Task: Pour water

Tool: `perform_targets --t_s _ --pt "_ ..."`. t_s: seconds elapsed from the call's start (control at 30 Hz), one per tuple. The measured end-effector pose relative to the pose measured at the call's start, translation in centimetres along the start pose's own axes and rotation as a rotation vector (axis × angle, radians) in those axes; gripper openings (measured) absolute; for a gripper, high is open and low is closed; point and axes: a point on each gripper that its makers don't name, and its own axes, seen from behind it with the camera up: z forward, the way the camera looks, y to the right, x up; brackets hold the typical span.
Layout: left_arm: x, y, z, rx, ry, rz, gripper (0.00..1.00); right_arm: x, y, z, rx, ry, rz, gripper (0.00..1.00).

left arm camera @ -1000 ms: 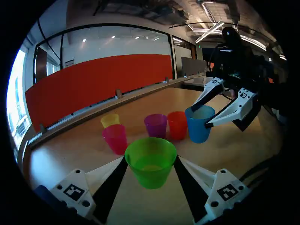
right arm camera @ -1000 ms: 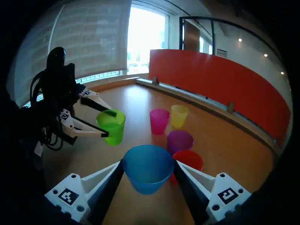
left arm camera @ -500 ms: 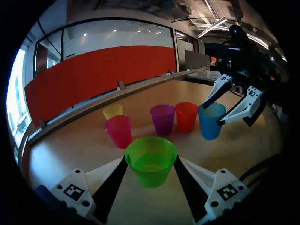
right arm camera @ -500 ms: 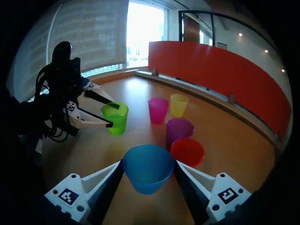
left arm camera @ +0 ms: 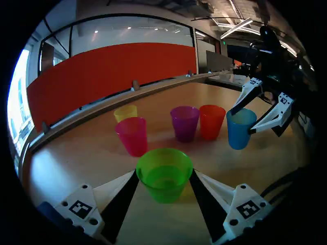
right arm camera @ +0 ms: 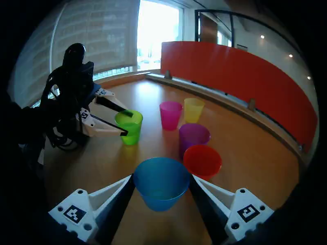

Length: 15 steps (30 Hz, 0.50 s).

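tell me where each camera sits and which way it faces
Left gripper view: on the left gripper, facing the red wall panel over its green cup; own fingers show below.
Right gripper view: on the right gripper, facing the window over its blue cup; own fingers show below.
Shared: both held cups, both grippers, the wooden table.

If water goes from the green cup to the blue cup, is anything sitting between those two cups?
Nothing visible does. Bare table lies between the green cup and the blue cup. The red cup stands close beside the blue one, off to the side of that gap.
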Motion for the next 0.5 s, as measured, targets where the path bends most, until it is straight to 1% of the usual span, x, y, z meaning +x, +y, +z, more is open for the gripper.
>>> perform_targets --t_s 0.2,0.5 --pt "-0.02 -0.10 -0.15 -0.003 -0.002 -0.015 0.86 -0.02 0.16 0.04 -0.002 0.000 0.005 0.94" --pt "-0.53 0.00 -0.34 -0.008 -0.026 0.002 0.87 -0.28 0.23 0.25 -0.006 -0.011 0.006 0.94"
